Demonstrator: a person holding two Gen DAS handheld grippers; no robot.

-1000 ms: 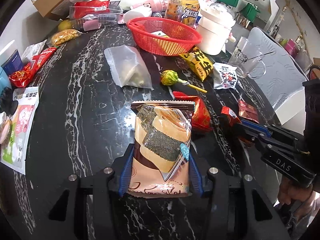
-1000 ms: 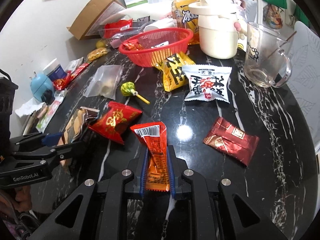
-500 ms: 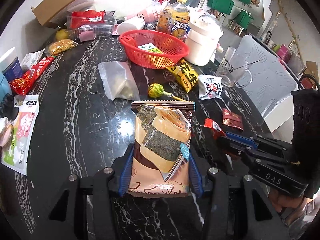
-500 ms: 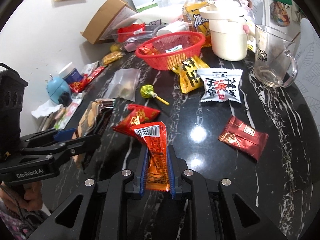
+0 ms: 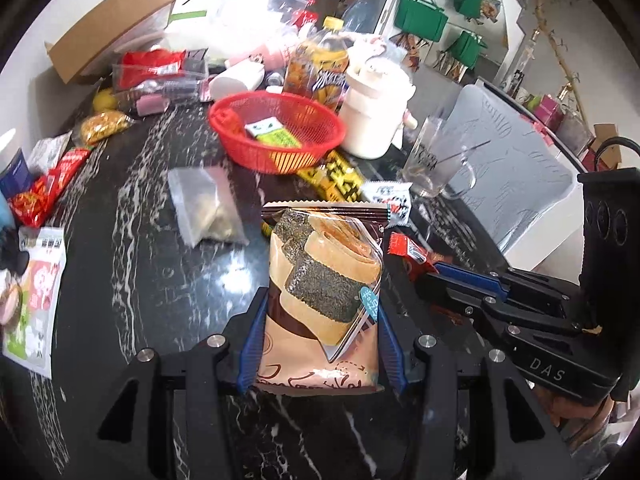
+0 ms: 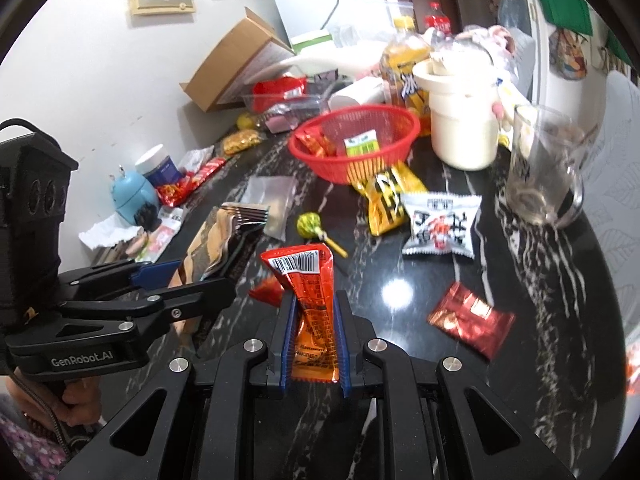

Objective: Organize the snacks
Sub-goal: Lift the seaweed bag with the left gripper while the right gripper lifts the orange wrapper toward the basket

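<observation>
Your left gripper (image 5: 320, 344) clamps a tan seaweed-snack packet (image 5: 324, 292) between its 2 blue pads, low in the centre of the left wrist view. The packet's long axis runs straight up the frame, in line with the fingers, its crimped top edge pointing toward the red basket (image 5: 276, 136) in the upper middle.

Your right gripper (image 6: 314, 344) pinches an orange snack packet (image 6: 310, 300) at the bottom centre of the right wrist view. That packet also stands lengthwise along the fingers, twisted at its waist, barcode end uppermost and leaning slightly left. Both packets appear lifted off the black marble table (image 6: 520, 280), though the blur makes the gap hard to judge.

In the right wrist view the basket (image 6: 356, 148) sits at upper centre, holding a green-and-white packet (image 6: 362, 144) and a small red one. Just below it lie a yellow packet (image 6: 386, 200), a white packet (image 6: 440, 224), a lollipop (image 6: 310, 224) and, lower right, a red foil packet (image 6: 470, 318). A glass mug (image 6: 544, 168) stands at the right.
</observation>
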